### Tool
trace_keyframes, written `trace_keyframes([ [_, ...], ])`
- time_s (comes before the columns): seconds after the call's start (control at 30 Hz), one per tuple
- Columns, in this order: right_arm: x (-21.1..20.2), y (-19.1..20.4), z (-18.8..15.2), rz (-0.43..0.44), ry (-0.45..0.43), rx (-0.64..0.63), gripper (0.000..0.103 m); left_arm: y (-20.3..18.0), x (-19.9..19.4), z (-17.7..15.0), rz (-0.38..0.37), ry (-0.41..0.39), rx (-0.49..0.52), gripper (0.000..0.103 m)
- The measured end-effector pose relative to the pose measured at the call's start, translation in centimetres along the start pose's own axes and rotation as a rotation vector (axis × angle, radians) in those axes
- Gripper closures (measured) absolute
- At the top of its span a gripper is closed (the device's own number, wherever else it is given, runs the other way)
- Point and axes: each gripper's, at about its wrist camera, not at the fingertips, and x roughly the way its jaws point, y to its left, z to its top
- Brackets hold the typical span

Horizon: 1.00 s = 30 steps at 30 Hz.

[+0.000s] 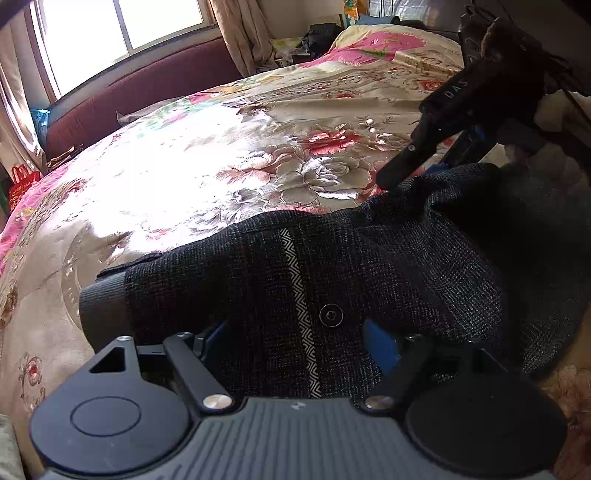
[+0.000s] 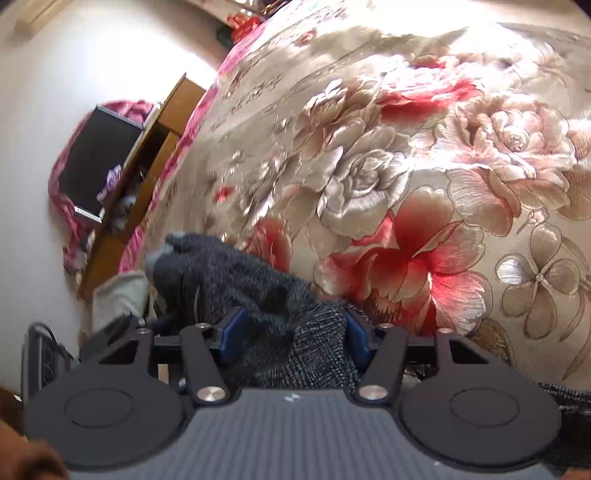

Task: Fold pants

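Observation:
The dark grey tweed pants (image 1: 332, 266) lie bunched at the near edge of a floral bedspread (image 1: 221, 155). They carry a white zigzag stripe and a snap button (image 1: 331, 315) near the waistband. My left gripper (image 1: 301, 339) is shut on the pants at the waistband, blue pads pressed into the cloth. My right gripper (image 1: 413, 173) reaches in from the upper right and is shut on another part of the pants. In the right wrist view the right gripper (image 2: 291, 332) holds a fold of the pants (image 2: 258, 295) between its blue pads, over the bedspread (image 2: 443, 166).
A dark red headboard (image 1: 147, 81) and a window (image 1: 110, 26) stand beyond the bed. Pillows and clutter sit at the far right corner (image 1: 369, 40). A wooden cabinet (image 2: 147, 166) with a dark screen (image 2: 99, 158) stands beside the bed.

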Motion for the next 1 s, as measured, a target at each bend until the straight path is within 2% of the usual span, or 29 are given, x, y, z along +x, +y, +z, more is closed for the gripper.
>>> trace_keyframes([
  [0.07,-0.2,-1.7,0.8,0.063,-0.058,0.115,0.068,-0.1,0.0,0.2,0.001,-0.006,-0.003,0.012],
  [0.13,-0.9,-3.9,1.9,0.089,-0.17,0.22,0.083,0.1,0.4,0.3,-0.005,-0.002,-0.019,0.012],
  [0.2,-2.2,-5.6,3.1,0.06,-0.308,0.299,0.081,0.1,0.8,0.4,0.004,0.013,-0.034,0.011],
  [0.23,-2.7,-5.9,3.4,0.052,-0.342,0.312,0.081,0.0,0.7,0.5,0.009,0.013,-0.035,0.011],
  [0.33,-5.4,-4.1,2.4,0.018,-0.357,0.175,0.08,-0.2,-0.1,1.0,0.012,-0.009,-0.039,0.011],
  [0.43,-8.5,-0.6,-2.1,-0.121,-0.354,-0.03,0.079,-0.9,-1.3,2.3,-0.02,-0.083,-0.069,0.011],
  [0.5,-9.7,0.5,-5.7,-0.179,-0.32,-0.116,0.074,-2.0,-1.4,3.4,-0.059,-0.126,-0.083,0.012],
  [0.57,-10.8,-0.4,-9.1,-0.205,-0.281,-0.068,0.073,-3.8,-0.7,4.3,-0.11,-0.144,-0.081,0.011],
  [0.63,-12.4,-2.4,-11.0,-0.305,-0.28,0.004,0.074,-5.9,0.8,5.0,-0.158,-0.113,-0.045,0.011],
  [0.67,-13.7,-3.9,-11.5,-0.415,-0.32,0.054,0.091,-7.0,1.7,5.2,-0.156,-0.086,-0.017,0.011],
  [0.73,-17.2,-7.1,-12.4,-0.473,-0.411,0.122,0.102,-9.3,3.6,5.2,-0.118,-0.017,0.069,0.011],
  [0.8,-21.7,-9.1,-13.6,-0.561,-0.511,0.241,0.092,-10.7,4.0,5.4,-0.076,-0.014,0.129,0.011],
  [0.83,-23.8,-9.5,-14.5,-0.586,-0.562,0.255,0.09,-11.0,3.9,5.8,-0.07,-0.006,0.132,0.011],
  [0.93,-29.4,-11.1,-18.3,-0.716,-0.727,0.369,0.071,-11.7,4.1,6.9,-0.059,0.032,0.117,0.011],
  [1.0,-32.2,-13.0,-21.1,-0.715,-0.81,0.486,0.075,-12.5,4.3,7.4,-0.046,0.042,0.139,0.012],
])
